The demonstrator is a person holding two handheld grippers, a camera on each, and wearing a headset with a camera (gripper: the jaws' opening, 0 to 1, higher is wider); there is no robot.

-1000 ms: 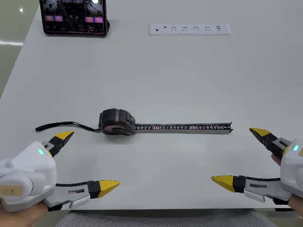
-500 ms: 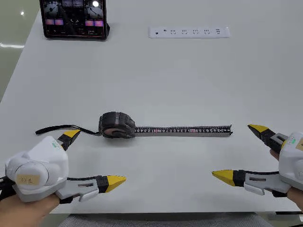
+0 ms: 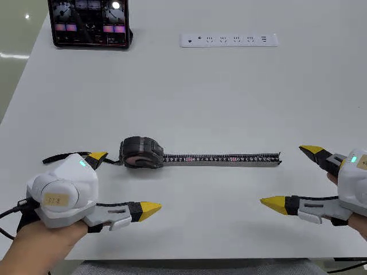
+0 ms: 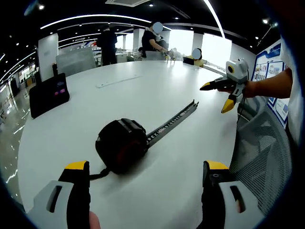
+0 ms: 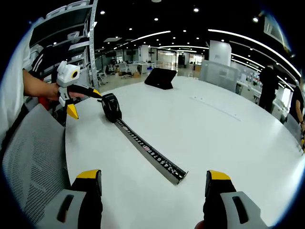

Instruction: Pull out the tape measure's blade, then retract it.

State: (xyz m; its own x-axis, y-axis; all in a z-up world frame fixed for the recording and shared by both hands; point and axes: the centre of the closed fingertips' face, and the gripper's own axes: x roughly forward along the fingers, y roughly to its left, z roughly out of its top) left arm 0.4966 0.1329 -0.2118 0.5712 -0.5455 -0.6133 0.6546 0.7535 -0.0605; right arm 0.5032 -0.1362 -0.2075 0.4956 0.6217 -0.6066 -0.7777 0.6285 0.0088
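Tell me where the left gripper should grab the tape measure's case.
Probably the case across its near and far flat faces, coming in from the strap end, opposite the extended blade. The left gripper, jaws open, faces it from that side.

White worktable [image 3: 229,103], grey mesh chair [image 5: 33,152]; dark ceiling [image 5: 143,16], bright strip lights [image 5: 238,34]

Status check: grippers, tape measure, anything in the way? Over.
Left gripper open, by the case. Right gripper open, at the far end. Blade out, flat on table. Nothing blocking.
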